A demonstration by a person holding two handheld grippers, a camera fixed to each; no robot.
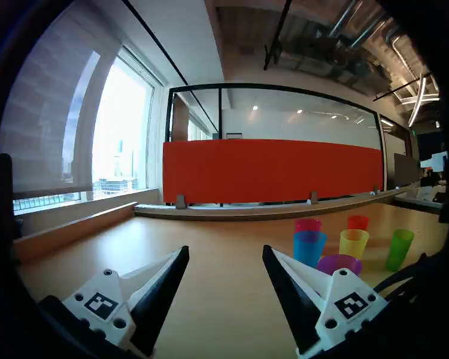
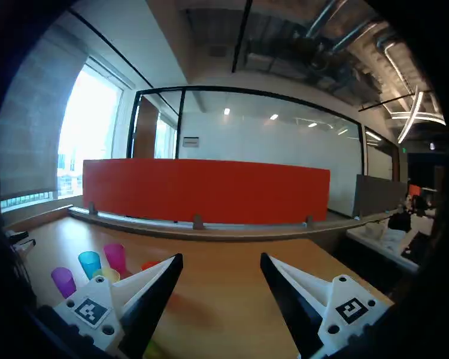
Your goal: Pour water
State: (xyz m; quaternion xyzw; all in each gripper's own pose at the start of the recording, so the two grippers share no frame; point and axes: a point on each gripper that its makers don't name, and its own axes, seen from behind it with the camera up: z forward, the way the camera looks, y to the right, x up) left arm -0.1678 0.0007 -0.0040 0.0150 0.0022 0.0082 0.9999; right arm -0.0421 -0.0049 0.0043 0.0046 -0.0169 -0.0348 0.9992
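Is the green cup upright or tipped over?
Upright: the green cup stands on its base on the table, mouth up.

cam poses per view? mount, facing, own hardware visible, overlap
Left gripper view: rides the left gripper, facing across the desk toward the orange partition; its open fingers frame the bottom, blue cup ahead-right.
Right gripper view: rides the right gripper, same heading; open fingers below, blue cup at left.
Shared: desk, orange partition, blue cup.

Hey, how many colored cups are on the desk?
6: pink cup and red cup at the back, blue cup and yellow cup in the middle, green cup far right, purple cup nearest. Others may be hidden.
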